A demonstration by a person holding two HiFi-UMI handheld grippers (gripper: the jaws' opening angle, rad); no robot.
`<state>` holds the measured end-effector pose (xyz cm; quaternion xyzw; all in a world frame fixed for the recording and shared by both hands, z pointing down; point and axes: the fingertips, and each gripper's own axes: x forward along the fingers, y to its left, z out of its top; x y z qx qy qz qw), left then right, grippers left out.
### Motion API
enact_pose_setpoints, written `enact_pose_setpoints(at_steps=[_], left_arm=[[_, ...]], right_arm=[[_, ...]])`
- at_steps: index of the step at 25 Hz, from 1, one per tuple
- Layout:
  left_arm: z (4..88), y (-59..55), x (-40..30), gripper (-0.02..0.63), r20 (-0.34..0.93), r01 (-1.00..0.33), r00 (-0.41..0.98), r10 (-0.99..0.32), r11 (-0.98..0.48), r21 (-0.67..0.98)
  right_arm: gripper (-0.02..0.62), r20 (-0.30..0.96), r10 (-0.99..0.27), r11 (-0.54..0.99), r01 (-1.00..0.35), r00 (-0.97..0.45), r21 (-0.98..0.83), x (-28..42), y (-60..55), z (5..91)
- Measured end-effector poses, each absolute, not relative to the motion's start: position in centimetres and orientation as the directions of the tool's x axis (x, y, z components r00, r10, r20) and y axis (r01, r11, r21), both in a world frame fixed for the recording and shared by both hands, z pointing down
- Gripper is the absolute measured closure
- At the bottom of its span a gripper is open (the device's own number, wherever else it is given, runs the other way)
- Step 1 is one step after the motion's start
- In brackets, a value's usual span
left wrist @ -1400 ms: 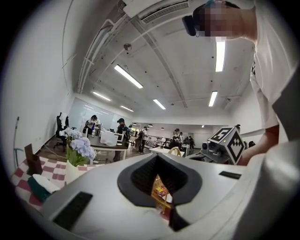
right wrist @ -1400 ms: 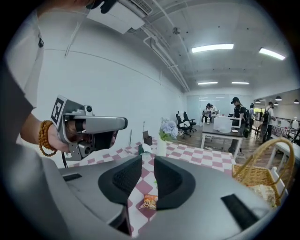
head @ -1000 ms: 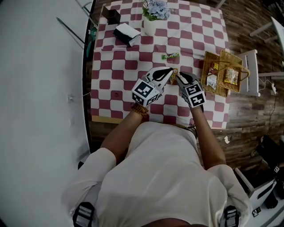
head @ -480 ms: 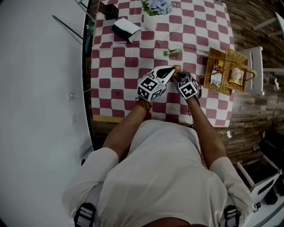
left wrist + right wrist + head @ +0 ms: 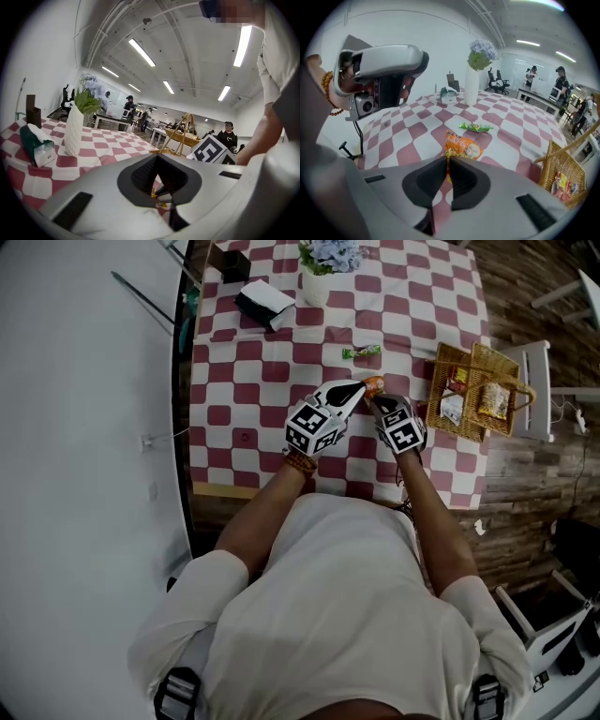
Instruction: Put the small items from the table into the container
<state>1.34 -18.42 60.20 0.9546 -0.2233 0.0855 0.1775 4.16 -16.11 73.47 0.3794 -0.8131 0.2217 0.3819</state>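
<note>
An orange snack packet (image 5: 463, 147) lies flat on the red-and-white checked table (image 5: 244, 381), with a green packet (image 5: 476, 127) just beyond it. My right gripper (image 5: 447, 165) tilts down at the orange packet's near edge. Its jaws are closing, and the pads pinch that edge. In the head view the orange packet (image 5: 374, 383) shows just ahead of the right gripper (image 5: 377, 399), and the green packet (image 5: 361, 352) is farther up the table. My left gripper (image 5: 361, 388) hangs close on the left, above the cloth. The left gripper (image 5: 158, 185) is shut with nothing in it.
A wicker basket (image 5: 433, 399) with several packets in it stands at the table's right edge; its rim (image 5: 555, 168) is near my right gripper. A white vase with flowers (image 5: 317, 282), a tissue pack (image 5: 262, 304) and a dark box (image 5: 230, 259) stand at the far end.
Both grippers have sunk toward the table. The right gripper's jaws have come down onto the near edge of the orange packet and closed on it.
</note>
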Motion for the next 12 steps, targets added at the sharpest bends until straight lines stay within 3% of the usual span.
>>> enact_pose_setpoints(at_steps=[12], left_arm=[[47.9,-16.3,0.8,0.581,0.049,-0.470,0.878,-0.476,-0.841,0.267]], right_arm=[[0.561,0.545,-0.692,0.543,-0.839,-0.473,-0.038,6.0,-15.8,55.8]])
